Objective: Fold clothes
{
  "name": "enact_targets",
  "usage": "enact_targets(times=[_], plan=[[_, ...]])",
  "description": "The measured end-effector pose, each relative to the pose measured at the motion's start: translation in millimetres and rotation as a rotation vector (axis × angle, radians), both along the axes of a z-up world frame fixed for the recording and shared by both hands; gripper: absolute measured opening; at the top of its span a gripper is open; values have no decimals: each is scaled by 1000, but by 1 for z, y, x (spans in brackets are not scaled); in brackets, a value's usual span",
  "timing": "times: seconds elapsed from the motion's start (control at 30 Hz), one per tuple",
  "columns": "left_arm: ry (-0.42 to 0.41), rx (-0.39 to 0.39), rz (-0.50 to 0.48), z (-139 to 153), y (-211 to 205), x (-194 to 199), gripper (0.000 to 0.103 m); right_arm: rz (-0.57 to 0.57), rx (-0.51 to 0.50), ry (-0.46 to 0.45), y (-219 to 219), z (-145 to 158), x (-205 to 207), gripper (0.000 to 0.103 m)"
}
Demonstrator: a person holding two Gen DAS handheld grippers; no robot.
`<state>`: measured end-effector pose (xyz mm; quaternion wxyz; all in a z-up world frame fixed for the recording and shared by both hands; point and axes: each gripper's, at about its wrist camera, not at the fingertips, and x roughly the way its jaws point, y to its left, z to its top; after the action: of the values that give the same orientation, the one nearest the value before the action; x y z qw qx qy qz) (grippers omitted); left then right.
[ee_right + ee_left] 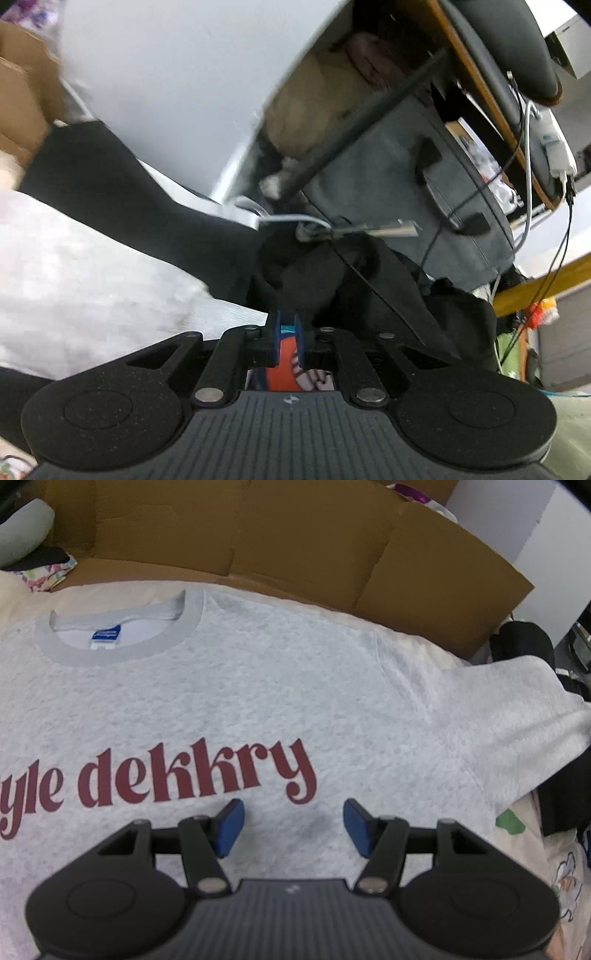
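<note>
Cardboard [295,535] behind; sweatshirt [258,701] flat, L tongs [293,827] apart.

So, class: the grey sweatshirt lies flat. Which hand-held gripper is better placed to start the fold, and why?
Probably the left hand-held gripper: it hangs open right over the sweatshirt. The right one points off its edge.

- We see a heather-grey sweatshirt [258,686] of soft, fleecy cloth with a flat matt maroon print.
- We see matt brown cardboard [295,535] behind it.
- The left gripper [293,825] has matt black plastic arms, blue rubbery fingers [231,827] and shiny metal pivot pins.
</note>
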<state>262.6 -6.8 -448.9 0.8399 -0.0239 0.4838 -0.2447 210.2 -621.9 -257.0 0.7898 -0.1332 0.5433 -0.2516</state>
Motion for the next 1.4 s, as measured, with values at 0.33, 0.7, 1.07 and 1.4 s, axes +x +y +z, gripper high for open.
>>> enact_targets(times=[0.33,0.7,1.07,1.4], plan=[[-16,-4,21,5,10,-6,62,99,171,-65,61,-19,-4,13],[-23,-12,64,13,29,-21,62,25,153,-86,51,-71,-20,13],[-79,-71,-184,39,-58,-50,62,80,213,-203,85,-17,-43,15],[-180,-52,-534,66,-178,-76,61,-50,351,-324,88,-41,-86,16]])
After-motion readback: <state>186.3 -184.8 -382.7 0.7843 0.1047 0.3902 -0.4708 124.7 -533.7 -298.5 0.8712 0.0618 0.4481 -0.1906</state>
